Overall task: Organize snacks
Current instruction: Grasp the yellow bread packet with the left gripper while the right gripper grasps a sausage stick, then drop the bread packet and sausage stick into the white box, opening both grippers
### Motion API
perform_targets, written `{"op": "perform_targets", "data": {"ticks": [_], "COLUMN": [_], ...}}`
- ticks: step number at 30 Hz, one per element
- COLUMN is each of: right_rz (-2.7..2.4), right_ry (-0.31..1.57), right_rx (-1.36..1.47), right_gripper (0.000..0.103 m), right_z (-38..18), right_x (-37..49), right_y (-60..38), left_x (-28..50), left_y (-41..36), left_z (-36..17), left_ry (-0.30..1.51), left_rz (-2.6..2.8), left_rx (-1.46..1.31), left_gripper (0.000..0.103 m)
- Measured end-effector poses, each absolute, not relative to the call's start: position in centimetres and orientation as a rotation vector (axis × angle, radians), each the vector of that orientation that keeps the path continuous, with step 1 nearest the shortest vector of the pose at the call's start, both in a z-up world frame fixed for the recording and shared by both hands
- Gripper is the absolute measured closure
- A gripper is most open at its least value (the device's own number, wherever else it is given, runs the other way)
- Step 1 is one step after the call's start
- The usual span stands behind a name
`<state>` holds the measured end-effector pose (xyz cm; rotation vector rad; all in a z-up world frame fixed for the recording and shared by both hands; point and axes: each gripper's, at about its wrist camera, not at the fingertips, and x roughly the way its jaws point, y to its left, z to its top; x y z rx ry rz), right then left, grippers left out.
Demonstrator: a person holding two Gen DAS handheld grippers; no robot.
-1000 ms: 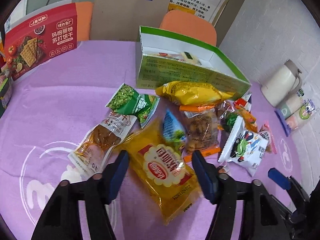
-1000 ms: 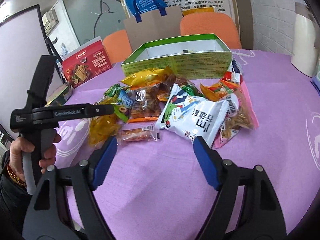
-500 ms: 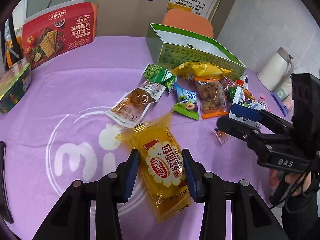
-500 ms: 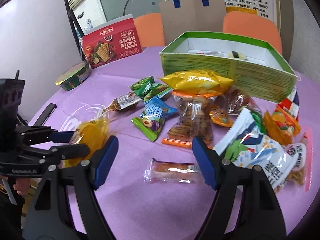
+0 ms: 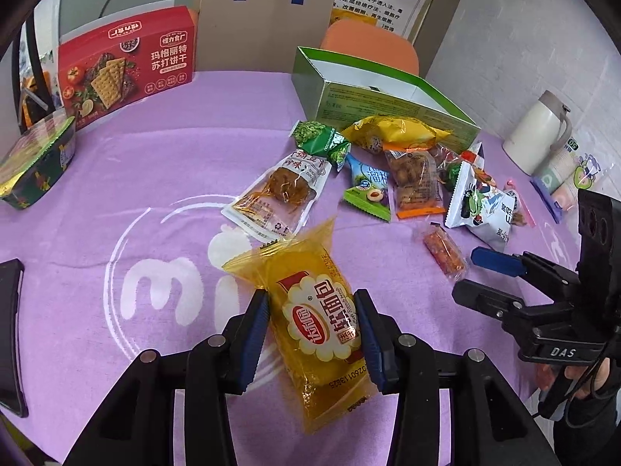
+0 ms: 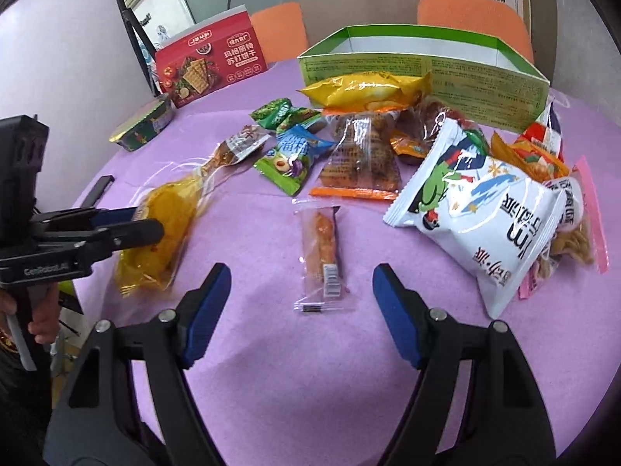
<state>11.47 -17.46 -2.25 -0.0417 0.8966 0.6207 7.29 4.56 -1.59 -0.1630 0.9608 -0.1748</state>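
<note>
**Snack sorting, mid-grab**

So, big purple table [image 5: 163, 163] first, pretty crowded. Green open-top box [image 5: 392, 110] near the far edge, red cracker box [image 5: 124, 62] standing toward the far left corner. Loose snack pile [image 6: 372, 143] just in front of the green box, white cartoon bag [image 6: 485, 209] on its right side. Yellow bread pack [image 5: 318, 322] out nearer the front edge, apart from the pile, pinched between the left gripper [image 5: 312, 330] pads, jaws easing apart a touch but still touching both sides of the pack. Right gripper [image 6: 300, 303] spread wide, gripping nothing, hanging just above the small orange snack stick [image 6: 322, 244] lying alone on the cloth.
</note>
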Motion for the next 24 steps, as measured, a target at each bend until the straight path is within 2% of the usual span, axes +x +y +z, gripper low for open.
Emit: {"op": "perform_targets", "data": {"ticks": [4, 6, 10, 13, 14, 15, 16, 17, 18, 24], "right_rz": [0.594, 0.584, 0.564, 0.563, 0.561, 0.556, 0.547, 0.541, 0.551, 0.564], "right_ry": [0.888, 0.887, 0.873, 0.877, 0.875, 0.872, 0.868, 0.868, 0.871, 0.848], "right_rx": [-0.080, -0.106, -0.123, -0.117, -0.118, -0.123, -0.135, -0.138, -0.124, -0.059], "right_gripper": [0.036, 0.039, 0.054, 0.055, 0.058, 0.063, 0.081, 0.081, 0.082, 0.082], "right_z": [-2.5, -2.8, -3.0, -3.1, -3.1, -3.1, -3.1, -3.1, -3.1, -2.0], "right_x": [12.0, 12.1, 11.9, 12.0, 12.0, 12.0, 12.0, 12.0, 12.0, 11.6], "right_y": [-16.3, -15.6, -15.4, -15.4, -15.4, -15.4, -15.2, -15.1, -15.2, -16.0], "left_x": [6.4, 6.4, 7.1, 7.3, 7.4, 7.5, 7.5, 7.5, 7.5, 7.4], "left_y": [4.4, 4.4, 4.2, 3.9, 3.8, 3.7, 3.6, 3.4, 3.3, 2.1], "left_z": [-1.2, -1.2, -1.8, -2.0, -2.1, -2.2, -2.4, -2.4, -2.4, -1.0], "left_ry": [0.945, 0.945, 0.961, 0.964, 0.965, 0.967, 0.968, 0.964, 0.963, 0.929], "left_rz": [-0.180, -0.184, -0.190, -0.193, -0.192, -0.189, -0.188, -0.188, -0.197, -0.226], "left_rx": [-0.148, -0.146, -0.145, -0.140, -0.136, -0.128, -0.119, -0.107, -0.099, -0.069], "left_gripper": [0.044, 0.044, 0.045, 0.045, 0.045, 0.045, 0.050, 0.059, 0.062, 0.065]}}
